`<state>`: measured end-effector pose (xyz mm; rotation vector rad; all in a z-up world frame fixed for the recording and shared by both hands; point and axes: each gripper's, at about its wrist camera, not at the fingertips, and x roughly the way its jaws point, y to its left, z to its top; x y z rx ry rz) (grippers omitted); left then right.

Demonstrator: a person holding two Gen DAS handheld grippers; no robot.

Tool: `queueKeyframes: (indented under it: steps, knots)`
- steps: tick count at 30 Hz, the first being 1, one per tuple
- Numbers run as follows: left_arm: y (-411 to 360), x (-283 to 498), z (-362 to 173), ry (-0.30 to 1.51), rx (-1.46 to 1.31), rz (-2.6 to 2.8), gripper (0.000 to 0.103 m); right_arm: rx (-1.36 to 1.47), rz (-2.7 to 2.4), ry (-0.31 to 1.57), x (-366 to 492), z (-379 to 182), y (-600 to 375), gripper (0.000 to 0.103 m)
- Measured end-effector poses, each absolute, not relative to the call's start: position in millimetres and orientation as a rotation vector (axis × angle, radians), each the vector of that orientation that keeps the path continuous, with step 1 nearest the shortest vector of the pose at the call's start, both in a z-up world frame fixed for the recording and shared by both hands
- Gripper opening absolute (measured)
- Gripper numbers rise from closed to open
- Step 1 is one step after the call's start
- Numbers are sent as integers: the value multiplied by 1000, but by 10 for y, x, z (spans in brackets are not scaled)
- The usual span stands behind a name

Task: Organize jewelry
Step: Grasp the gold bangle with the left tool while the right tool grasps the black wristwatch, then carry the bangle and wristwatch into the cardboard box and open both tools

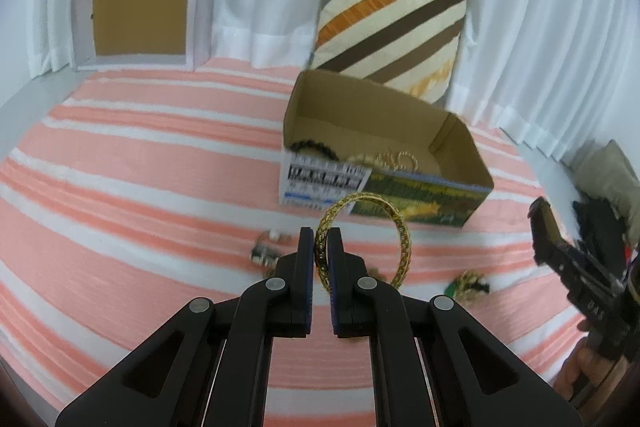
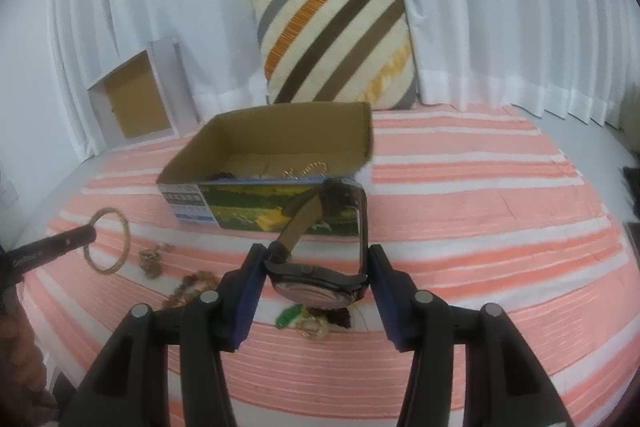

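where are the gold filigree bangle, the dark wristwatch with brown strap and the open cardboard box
gold filigree bangle (image 1: 402, 245): left wrist view, right side of the ring.
dark wristwatch with brown strap (image 2: 316, 281): right wrist view, on the watch case.
open cardboard box (image 2: 280, 205): right wrist view, printed front wall.

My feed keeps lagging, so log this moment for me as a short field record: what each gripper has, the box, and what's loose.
left gripper: shut on gold bangle
right gripper: shut on wristwatch
cardboard box: open, on striped cloth, some jewelry inside
loose jewelry: on cloth, in front of box
both items: outside the box
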<state>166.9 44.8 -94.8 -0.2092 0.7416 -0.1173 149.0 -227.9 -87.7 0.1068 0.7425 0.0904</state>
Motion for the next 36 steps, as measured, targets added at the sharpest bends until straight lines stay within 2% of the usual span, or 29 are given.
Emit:
queueKeyframes:
  steps: [13,20,36]
  knots:
    - [127,2574,-394,715,-119,-156,5,125,178,715,2313,-403,-2131,52]
    - [-37,2895,-371,718,-92,-159,5,88,197,720,2745,-354,-2027,52]
    - [-140,3222,-600,755,-56,-134,5,88,189,768,3102,-612,-2049,52]
